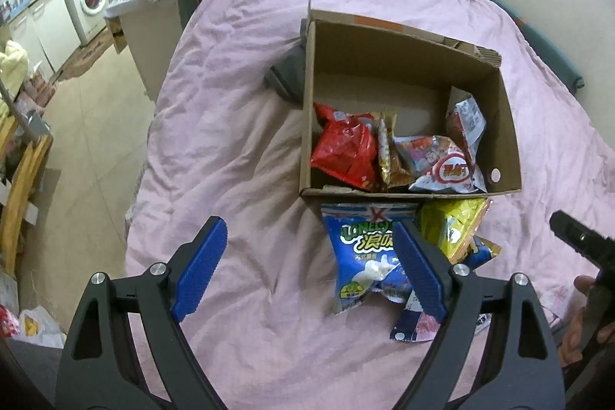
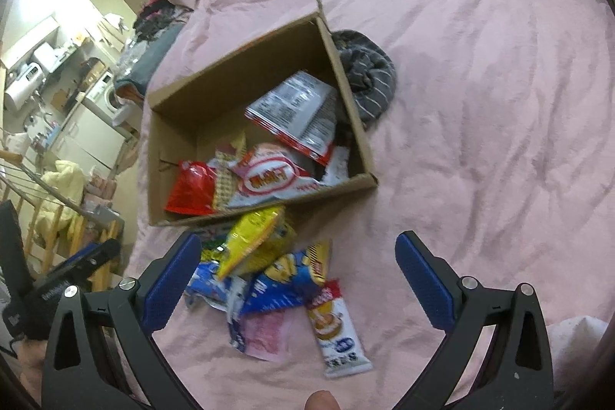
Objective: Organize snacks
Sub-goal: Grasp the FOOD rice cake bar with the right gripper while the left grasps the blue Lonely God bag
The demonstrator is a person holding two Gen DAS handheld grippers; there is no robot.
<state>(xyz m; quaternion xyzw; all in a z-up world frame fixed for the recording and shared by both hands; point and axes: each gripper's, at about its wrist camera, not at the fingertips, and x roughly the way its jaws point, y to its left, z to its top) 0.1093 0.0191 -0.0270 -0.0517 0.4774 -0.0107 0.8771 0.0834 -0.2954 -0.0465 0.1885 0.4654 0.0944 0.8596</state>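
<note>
The blanket is pale pink. The box is plain brown cardboard with an orange strip on its far rim. Inside lie a red bag and a white packet with a red oval. Near the box, a blue bag carries white lettering; the yellow bag sits beside it. The cloth is grey with thin pale stripes. The gripper pads are blue on black arms.
</note>
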